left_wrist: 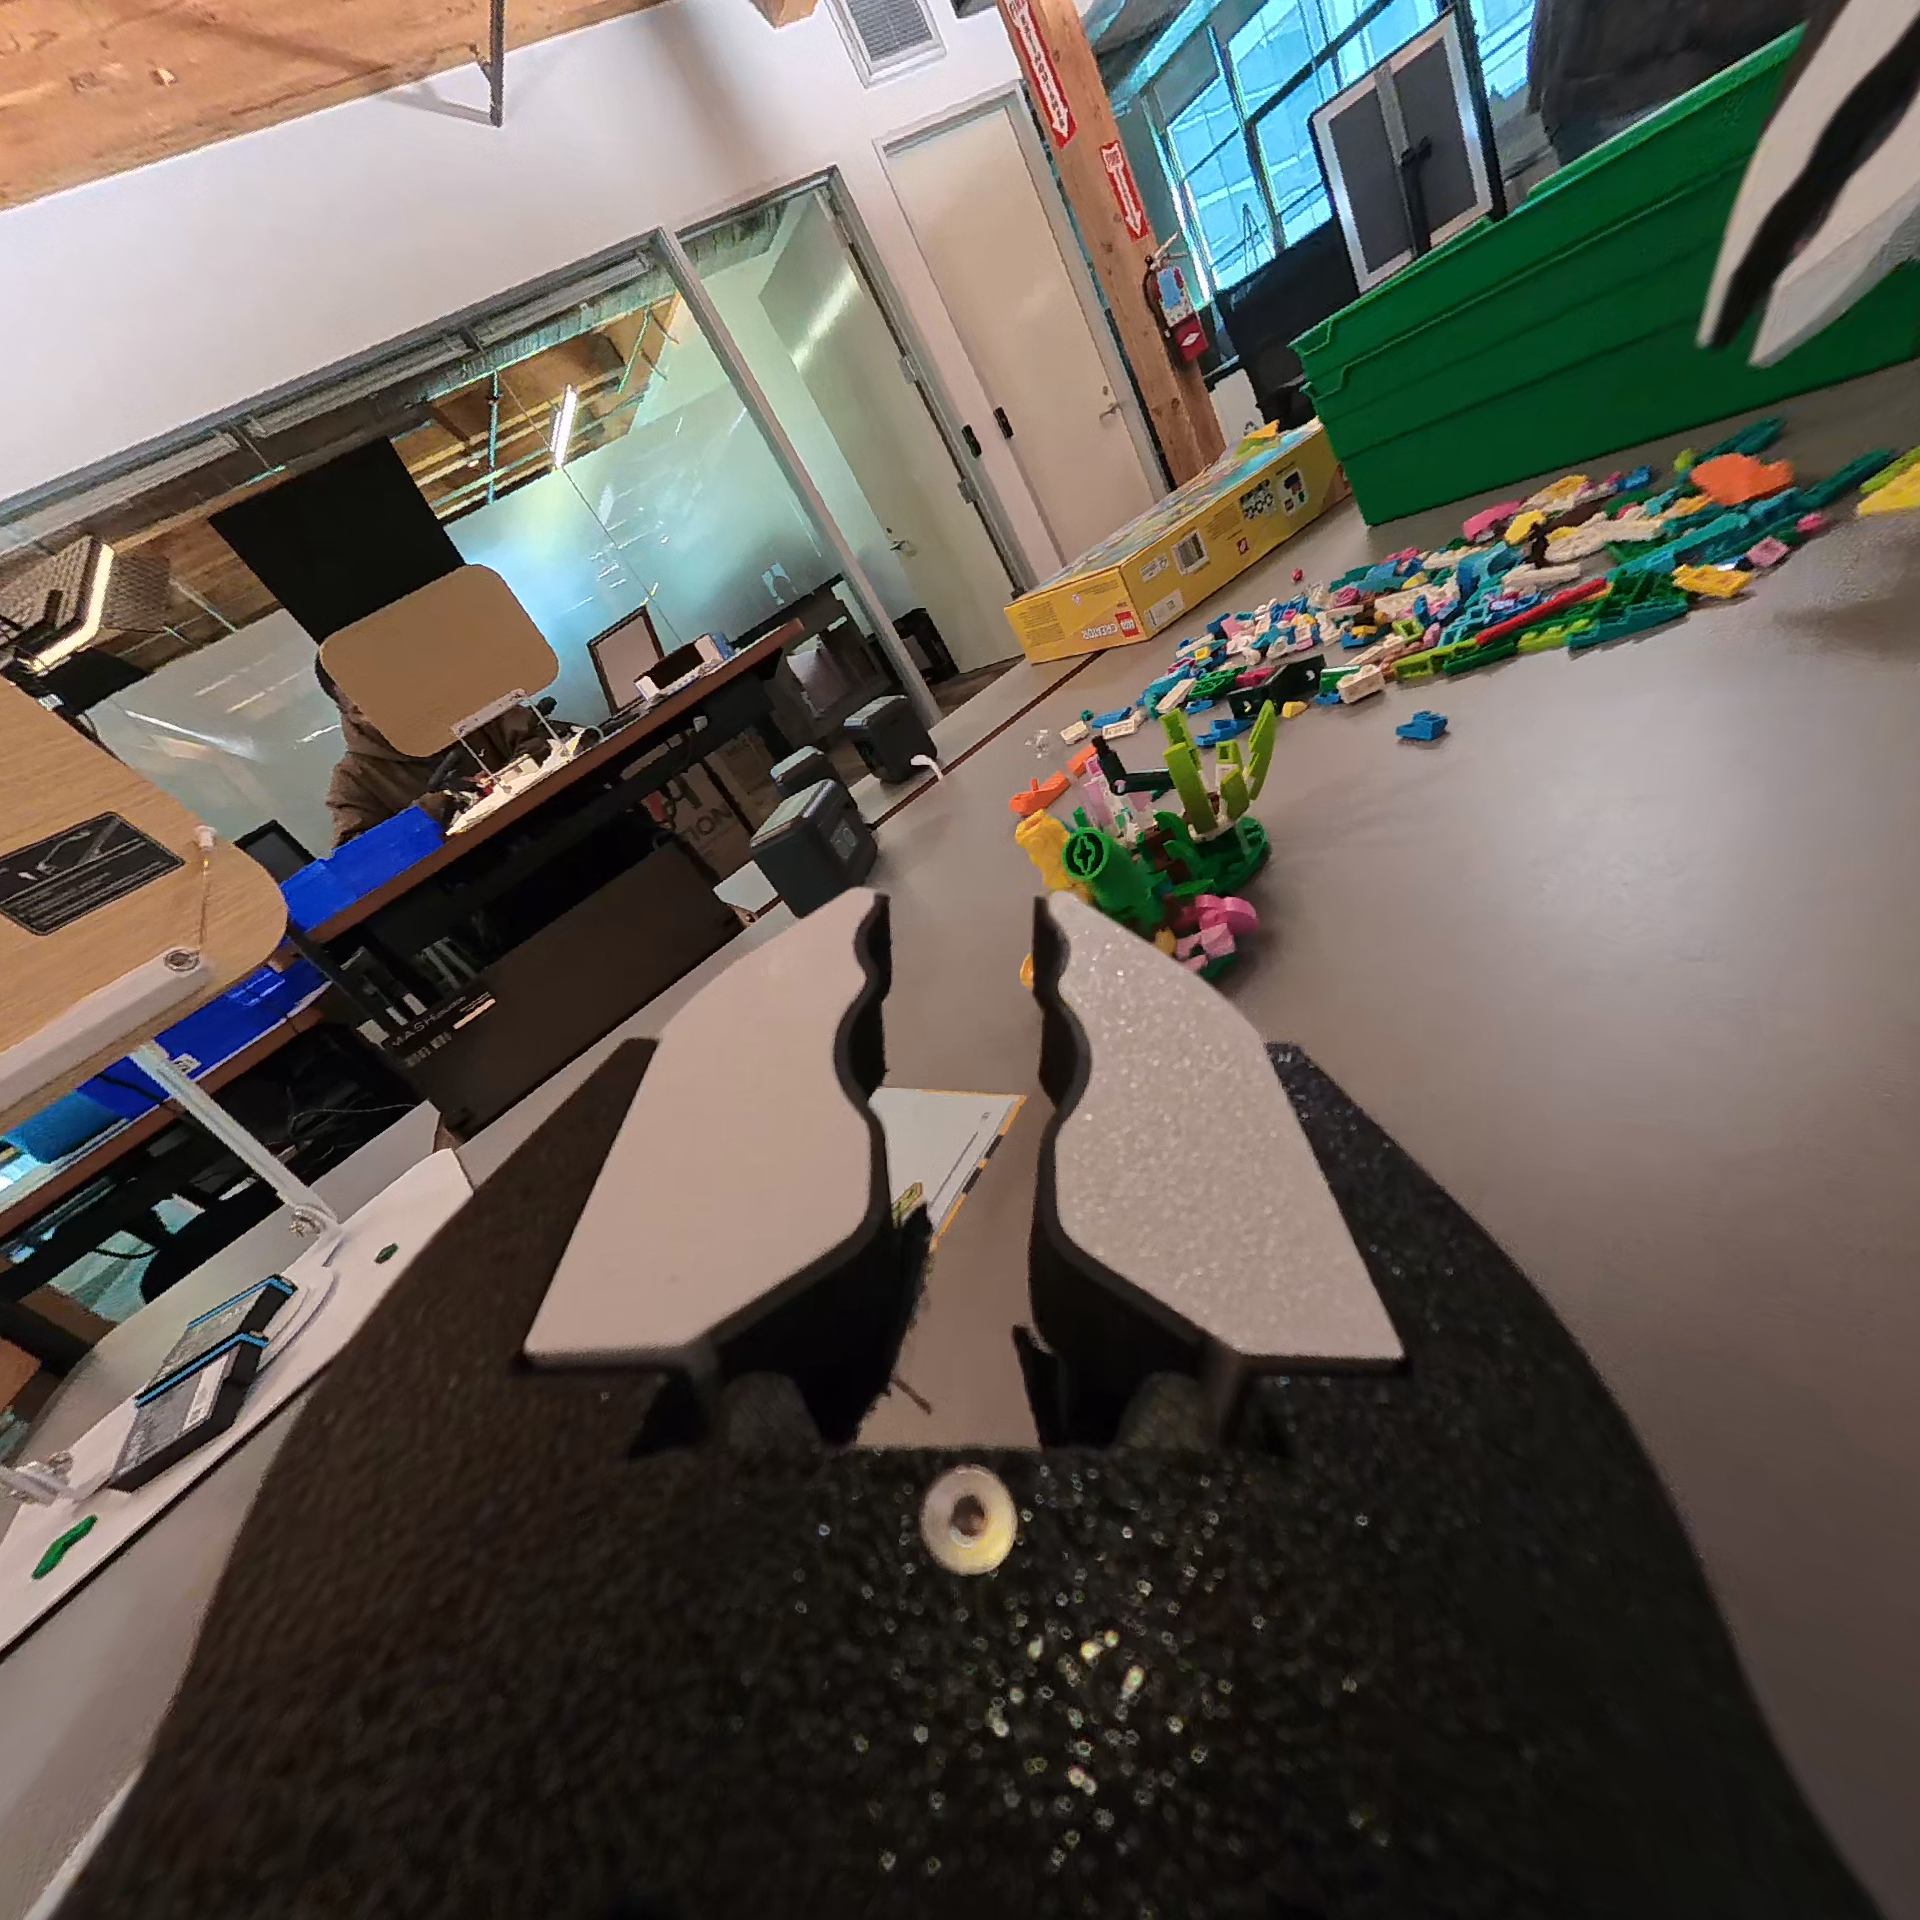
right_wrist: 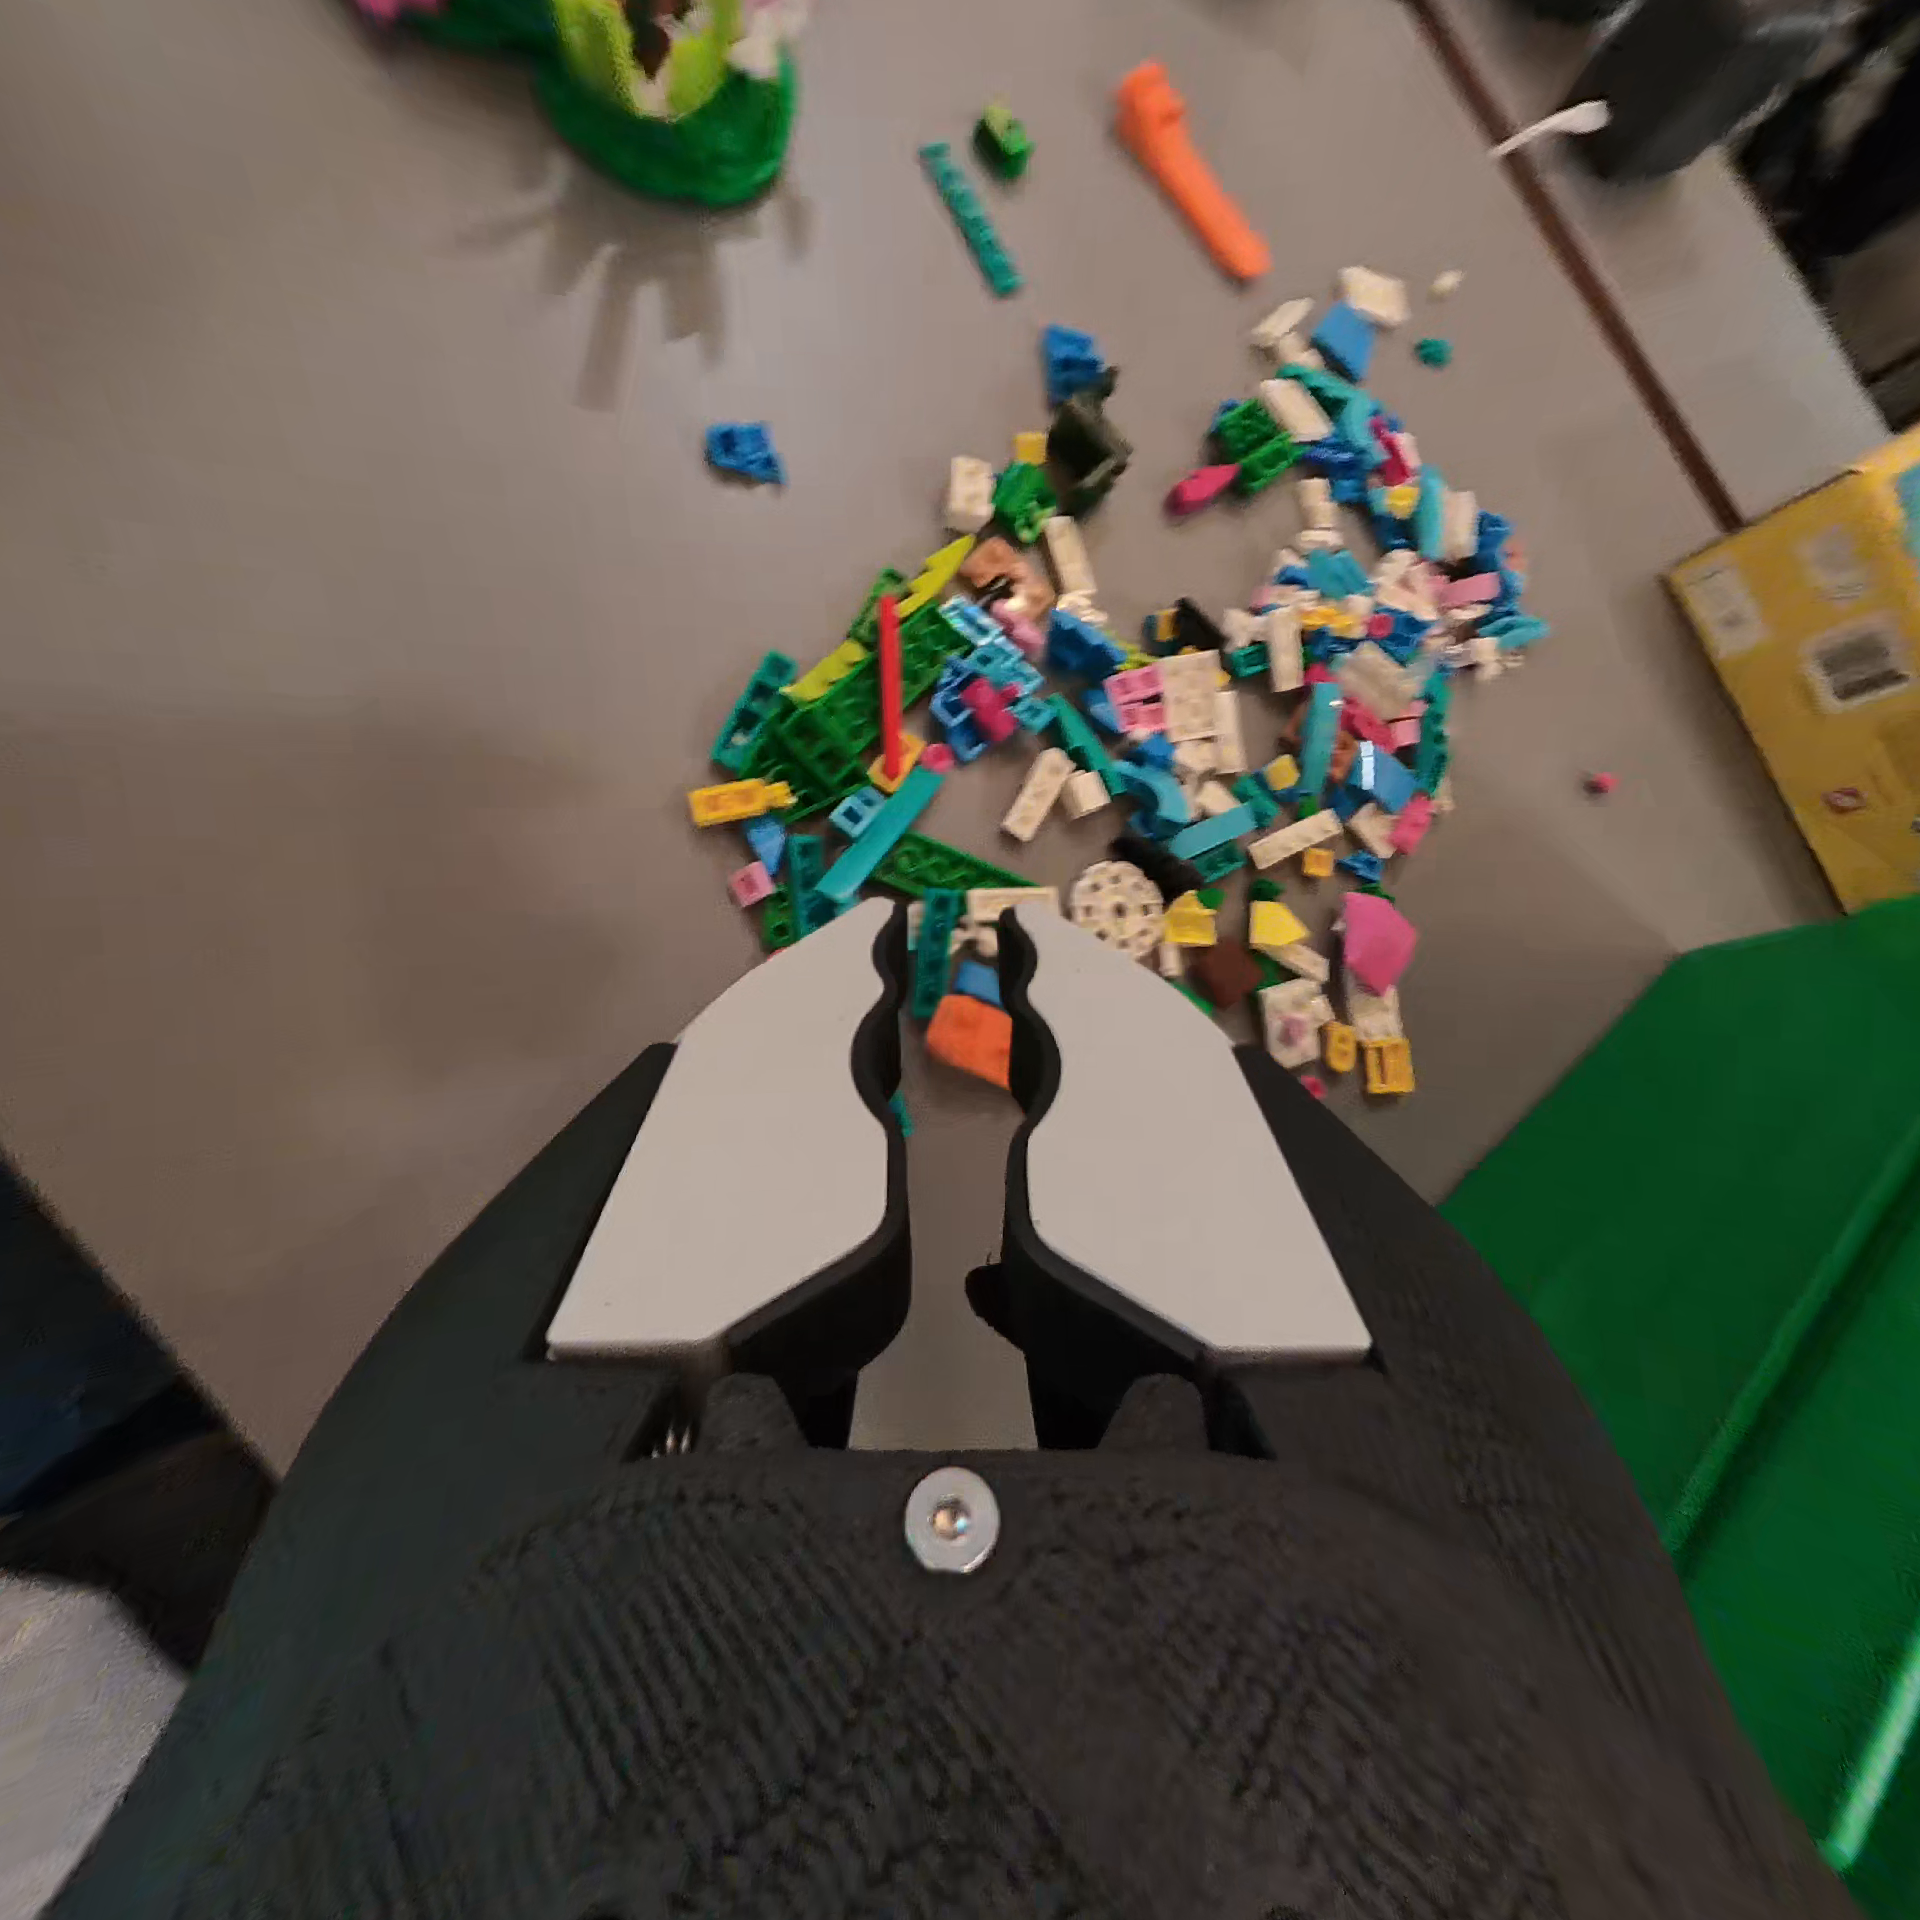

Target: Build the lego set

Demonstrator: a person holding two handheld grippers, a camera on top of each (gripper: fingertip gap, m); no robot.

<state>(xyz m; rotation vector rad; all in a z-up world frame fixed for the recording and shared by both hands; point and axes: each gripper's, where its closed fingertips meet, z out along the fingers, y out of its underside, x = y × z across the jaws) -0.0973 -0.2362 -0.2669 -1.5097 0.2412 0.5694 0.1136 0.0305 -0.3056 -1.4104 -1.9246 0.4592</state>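
Observation:
A part-built green plant model [left_wrist: 1174, 862] with lime leaves and pink flowers stands on the grey table, just beyond and right of my left gripper [left_wrist: 961, 920], which is open and empty. It also shows blurred in the right wrist view [right_wrist: 675, 114]. A pile of loose coloured bricks [right_wrist: 1143, 707] lies below my right gripper [right_wrist: 948, 920], which is open and empty, above the pile's near edge over an orange brick [right_wrist: 966, 1034]. The pile also shows in the left wrist view [left_wrist: 1507, 603], with the right gripper's fingers [left_wrist: 1829, 239] high above it.
A green bin [left_wrist: 1558, 343] stands behind the pile, and it shows at the right in the right wrist view [right_wrist: 1714, 1247]. A yellow set box [left_wrist: 1174, 561] lies at the table's far edge. An instruction booklet [left_wrist: 956, 1143] lies under my left gripper. A person sits at a far desk. My right gripper is the nearer one to the orange brick [right_wrist: 966, 1034]: about 6 cm, against 35 cm.

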